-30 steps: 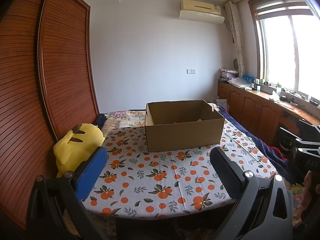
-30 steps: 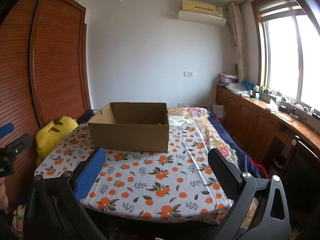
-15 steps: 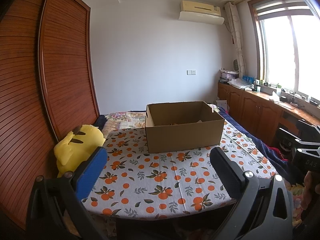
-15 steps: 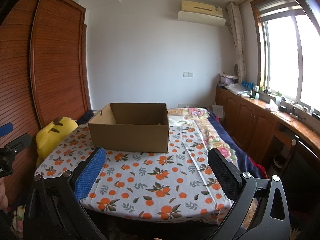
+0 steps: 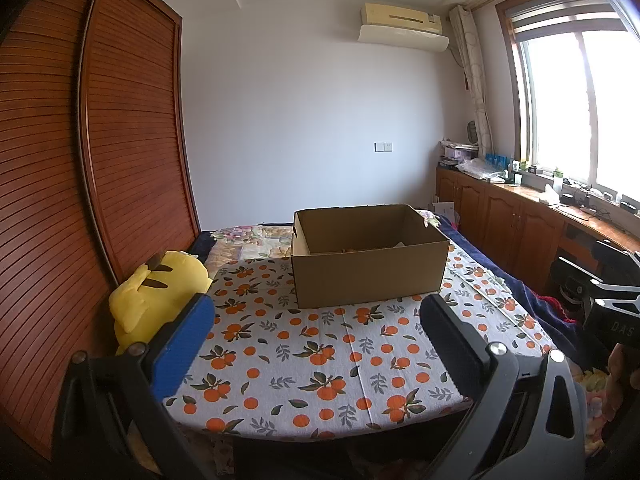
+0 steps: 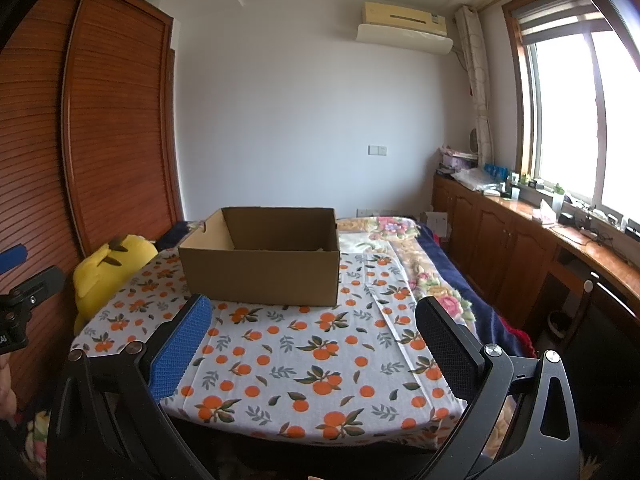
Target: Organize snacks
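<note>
Snacks: only a glimpse of orange and pale items is seen low inside the cardboard box [image 5: 370,254]; none are seen on the orange-print tablecloth [image 5: 320,356]. The box stands open-topped at the far end of the cloth, beside a yellow plush toy [image 5: 158,292].

Left gripper [image 5: 316,320]: fingers spread apart, nothing held, well short of the box.

Right gripper [image 6: 314,320]: fingers spread apart, nothing held, also well short.

Risks, as judged:
1. The light box may be pushed along the loose cloth if its wall is nudged.
2. Contents are largely hidden by the near wall, so a blind reach may crush or miss a packet.
</note>
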Demonstrator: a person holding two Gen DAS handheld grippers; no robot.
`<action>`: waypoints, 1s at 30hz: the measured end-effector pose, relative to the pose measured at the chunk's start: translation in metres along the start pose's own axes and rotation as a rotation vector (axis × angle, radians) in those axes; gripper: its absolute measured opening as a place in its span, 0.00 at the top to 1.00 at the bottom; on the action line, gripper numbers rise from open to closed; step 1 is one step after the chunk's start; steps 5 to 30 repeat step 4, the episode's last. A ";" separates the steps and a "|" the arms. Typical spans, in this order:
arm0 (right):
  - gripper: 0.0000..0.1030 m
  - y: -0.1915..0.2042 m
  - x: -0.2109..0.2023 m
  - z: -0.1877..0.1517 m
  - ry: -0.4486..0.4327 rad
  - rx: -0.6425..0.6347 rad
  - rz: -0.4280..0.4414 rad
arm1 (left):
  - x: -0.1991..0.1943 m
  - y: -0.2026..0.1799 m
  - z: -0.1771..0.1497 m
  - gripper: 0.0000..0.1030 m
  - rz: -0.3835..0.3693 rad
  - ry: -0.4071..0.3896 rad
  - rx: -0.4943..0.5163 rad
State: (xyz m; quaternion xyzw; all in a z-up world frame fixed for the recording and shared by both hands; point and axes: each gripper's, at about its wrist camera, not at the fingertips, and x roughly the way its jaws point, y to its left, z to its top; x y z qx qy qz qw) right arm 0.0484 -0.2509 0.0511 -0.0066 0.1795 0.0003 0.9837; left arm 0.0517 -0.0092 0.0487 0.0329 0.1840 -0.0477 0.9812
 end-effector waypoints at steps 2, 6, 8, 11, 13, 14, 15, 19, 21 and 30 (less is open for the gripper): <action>0.00 0.001 0.000 0.001 0.000 -0.001 -0.001 | 0.000 0.000 0.000 0.00 0.000 -0.001 0.000; 0.00 0.000 0.000 0.001 0.000 0.000 0.001 | 0.000 0.000 0.000 0.00 0.000 -0.001 0.000; 0.00 0.000 0.000 0.001 0.000 0.000 0.001 | 0.000 0.000 0.000 0.00 0.000 -0.001 0.000; 0.00 0.000 0.000 0.001 0.000 0.000 0.001 | 0.000 0.000 0.000 0.00 0.000 -0.001 0.000; 0.00 0.000 0.000 0.001 0.000 0.000 0.001 | 0.000 0.000 0.000 0.00 0.000 -0.001 0.000; 0.00 0.000 0.000 0.001 0.000 0.000 0.001 | 0.000 0.000 0.000 0.00 0.000 -0.001 0.000; 0.00 0.000 0.000 0.001 0.000 0.000 0.001 | 0.000 0.000 0.000 0.00 0.000 -0.001 0.000; 0.00 0.000 0.000 0.001 0.000 0.000 0.001 | 0.000 0.000 0.000 0.00 0.000 -0.001 0.000; 0.00 0.000 0.000 0.001 0.000 0.000 0.001 | 0.000 0.000 0.000 0.00 0.000 -0.001 0.000; 0.00 0.000 0.000 0.001 0.000 0.000 0.001 | 0.000 0.000 0.000 0.00 0.000 -0.001 0.000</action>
